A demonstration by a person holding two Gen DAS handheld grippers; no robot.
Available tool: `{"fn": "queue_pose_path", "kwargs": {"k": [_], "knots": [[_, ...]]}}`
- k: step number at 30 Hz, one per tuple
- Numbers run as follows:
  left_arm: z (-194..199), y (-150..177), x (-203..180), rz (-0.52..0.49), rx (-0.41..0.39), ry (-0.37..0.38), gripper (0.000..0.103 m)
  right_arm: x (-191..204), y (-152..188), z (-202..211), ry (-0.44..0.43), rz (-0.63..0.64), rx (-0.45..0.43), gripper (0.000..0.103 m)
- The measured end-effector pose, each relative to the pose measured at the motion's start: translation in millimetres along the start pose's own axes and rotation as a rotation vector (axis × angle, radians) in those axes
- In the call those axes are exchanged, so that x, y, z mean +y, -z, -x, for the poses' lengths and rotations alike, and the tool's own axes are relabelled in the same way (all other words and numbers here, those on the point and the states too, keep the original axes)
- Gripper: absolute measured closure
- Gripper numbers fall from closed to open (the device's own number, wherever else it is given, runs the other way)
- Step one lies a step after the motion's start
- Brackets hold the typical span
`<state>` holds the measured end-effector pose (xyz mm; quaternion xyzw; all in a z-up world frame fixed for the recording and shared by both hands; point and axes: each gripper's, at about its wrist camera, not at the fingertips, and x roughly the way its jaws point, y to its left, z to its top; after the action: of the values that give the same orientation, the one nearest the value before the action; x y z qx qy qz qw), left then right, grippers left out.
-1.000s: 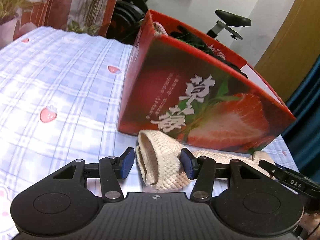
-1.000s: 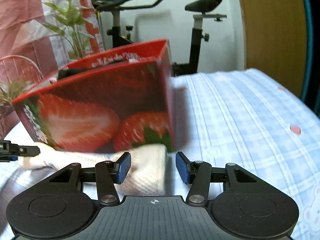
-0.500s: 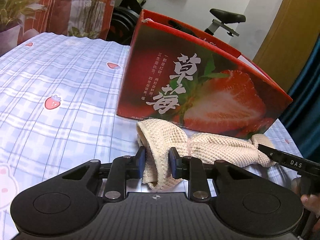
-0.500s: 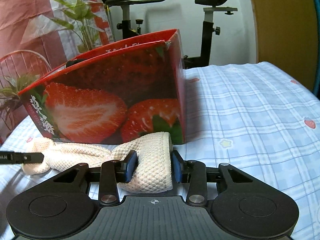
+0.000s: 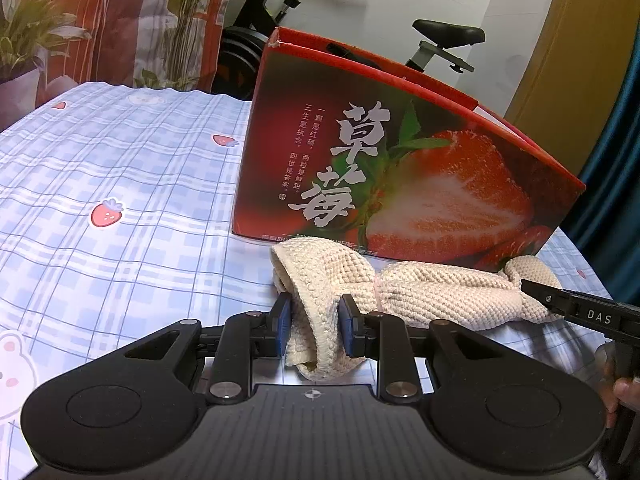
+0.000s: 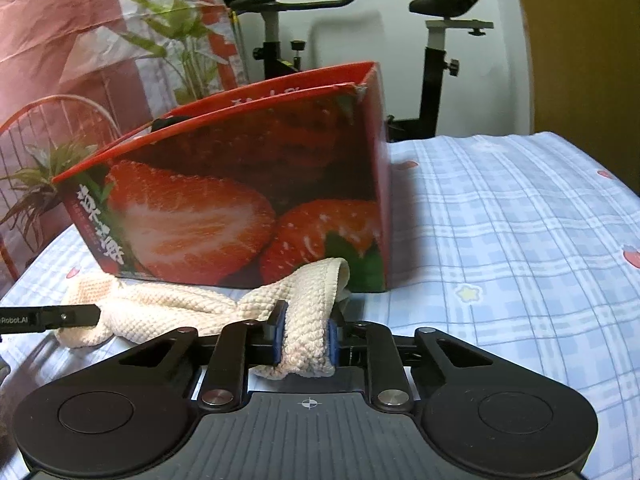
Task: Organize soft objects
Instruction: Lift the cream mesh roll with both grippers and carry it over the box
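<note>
Cream knit cloth [image 5: 432, 292] lies pinched at each end between closed jaws.

Cream knit cloth [image 5: 432, 292] stretched flat along strawberry box [image 5: 400, 176] base.

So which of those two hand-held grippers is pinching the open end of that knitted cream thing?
The left hand-held gripper: its blue pads squeeze the open-mouthed end of the knitted cream piece. The right hand-held gripper clamps the opposite end, near the strawberry box's corner.

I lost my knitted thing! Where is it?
The cream knitted cloth lies on the checked sheet before the strawberry box, each end pinched by a gripper.
</note>
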<state>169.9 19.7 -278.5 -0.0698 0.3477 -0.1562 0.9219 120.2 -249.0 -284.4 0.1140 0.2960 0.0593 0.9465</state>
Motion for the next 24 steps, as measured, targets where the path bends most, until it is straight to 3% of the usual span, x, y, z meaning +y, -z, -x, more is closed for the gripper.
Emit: {"fn": "queue_pose_path", "kwargs": {"k": [3,8,13,17,24], "knots": [[0.1,-3.2,-0.3,0.022,0.02,-0.007,0.076,-0.4,-0.6,0.6,-0.006,-0.004,0.0,0.085],[13.6,-8.2,-5.0,0.005,0.019,-0.014,0.088,0.7,-0.3,5.2,-0.013,0.006,-0.023,0.086],[51.8,-19.7,-12.8,-0.031,-0.066,-0.01,0.089,3.1,-5.3,25.6,-0.054,-0.005,-0.089,0.087],[85.3,-40.8,-18.5,-0.077,-0.158,-0.027,0.089,14.1,-23.8,53.5,-0.123,-0.003,-0.194,0.087],[101.1,-95.1,-46.3,-0.186,-0.262,-0.035,0.09,32.4,-72.0,84.5,-0.188,0.086,-0.343,0.087]]}}
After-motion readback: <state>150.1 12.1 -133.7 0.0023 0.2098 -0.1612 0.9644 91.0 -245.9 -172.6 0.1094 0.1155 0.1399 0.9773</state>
